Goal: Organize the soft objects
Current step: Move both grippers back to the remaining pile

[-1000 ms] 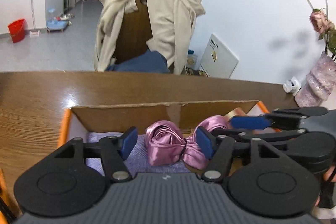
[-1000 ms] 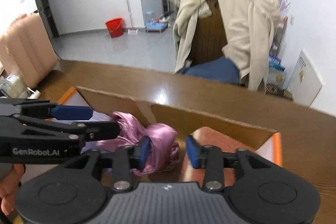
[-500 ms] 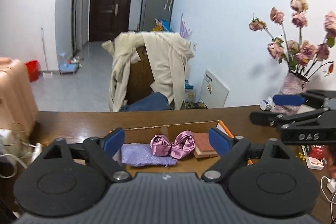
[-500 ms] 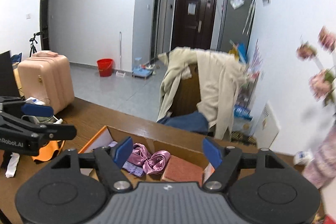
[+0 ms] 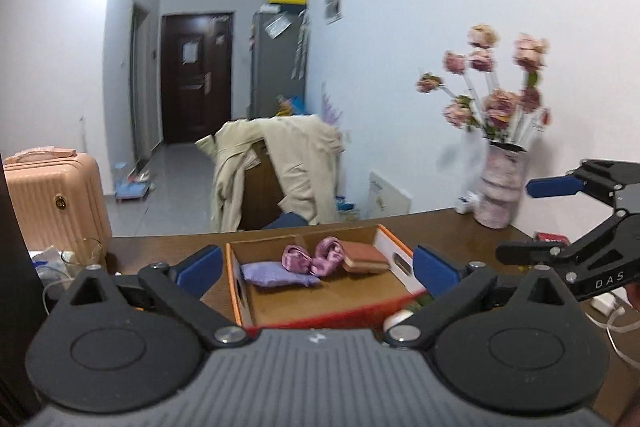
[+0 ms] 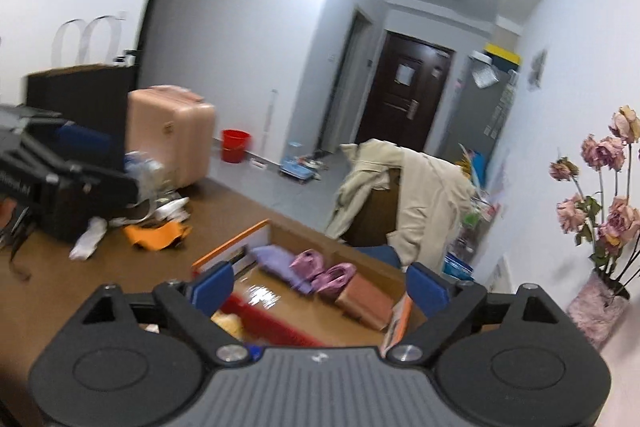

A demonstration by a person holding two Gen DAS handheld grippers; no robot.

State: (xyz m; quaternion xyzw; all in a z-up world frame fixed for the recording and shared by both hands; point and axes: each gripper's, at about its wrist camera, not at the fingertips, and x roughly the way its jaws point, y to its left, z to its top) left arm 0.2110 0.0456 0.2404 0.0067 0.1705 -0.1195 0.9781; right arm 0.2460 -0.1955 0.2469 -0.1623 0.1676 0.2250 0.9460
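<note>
An open cardboard box [image 5: 394, 259] with orange edges sits on the brown table. Along its far side lie a lilac cloth [image 5: 276, 274], a pink satin bundle [image 5: 314, 258] and a brown pad [image 5: 366, 257]. The same box [image 6: 232, 242], lilac cloth [image 6: 272, 259], pink bundle [image 6: 322, 269] and brown pad [image 6: 362, 301] show in the right wrist view. My left gripper [image 5: 316, 269] is open and empty, held back above the box's near side. My right gripper [image 6: 318, 287] is open and empty, also pulled back; it shows at the right of the left wrist view [image 5: 560, 219].
A vase of pink flowers [image 5: 500, 195] stands at the table's right back. A chair draped with a beige coat [image 5: 280, 171] is behind the table. Orange cloth [image 6: 154, 233] and white clutter [image 6: 88, 239] lie at the table's left. A pink suitcase [image 5: 52, 203] stands on the floor.
Both grippers have let go of the pink bundle, opened wide and pulled up and back from the box. The pink bundle stays in the box between the lilac cloth and brown pad.
</note>
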